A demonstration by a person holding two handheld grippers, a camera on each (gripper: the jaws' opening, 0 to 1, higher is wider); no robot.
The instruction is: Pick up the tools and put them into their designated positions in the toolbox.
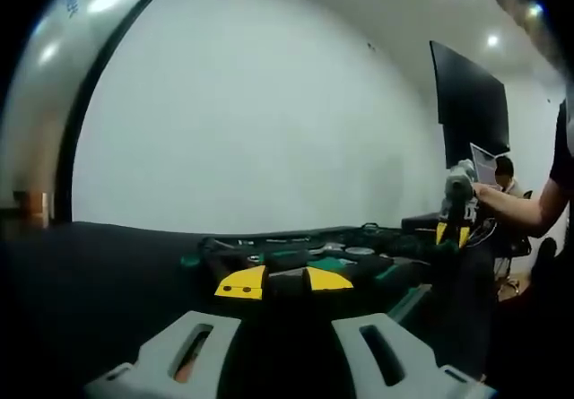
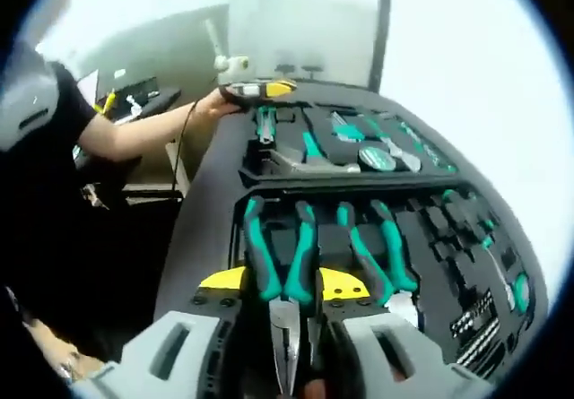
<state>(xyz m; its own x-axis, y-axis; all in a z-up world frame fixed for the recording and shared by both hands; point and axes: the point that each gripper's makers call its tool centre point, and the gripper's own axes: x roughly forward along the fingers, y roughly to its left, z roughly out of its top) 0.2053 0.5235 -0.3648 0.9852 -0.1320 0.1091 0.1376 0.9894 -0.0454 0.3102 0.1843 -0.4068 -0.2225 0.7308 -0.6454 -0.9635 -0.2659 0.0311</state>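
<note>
Toolbox (image 2: 421,238) lying open on dark surface (image 2: 193,238), right gripper (image 2: 296,345) low over its near edge with jaws closed around pliers (image 2: 285,282) with green handles, second pliers (image 2: 377,255) just beside, left gripper (image 1: 278,345) spread apart and empty, toolbox (image 1: 341,260) well ahead of it.

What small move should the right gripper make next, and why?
Probably ease straight down a little before letting go. The right gripper's fingers bracket the green handles of the long-nose pliers over the toolbox, beside the second pliers that already lie in a slot. Whether the long-nose pliers are fully seated cannot be told.
</note>
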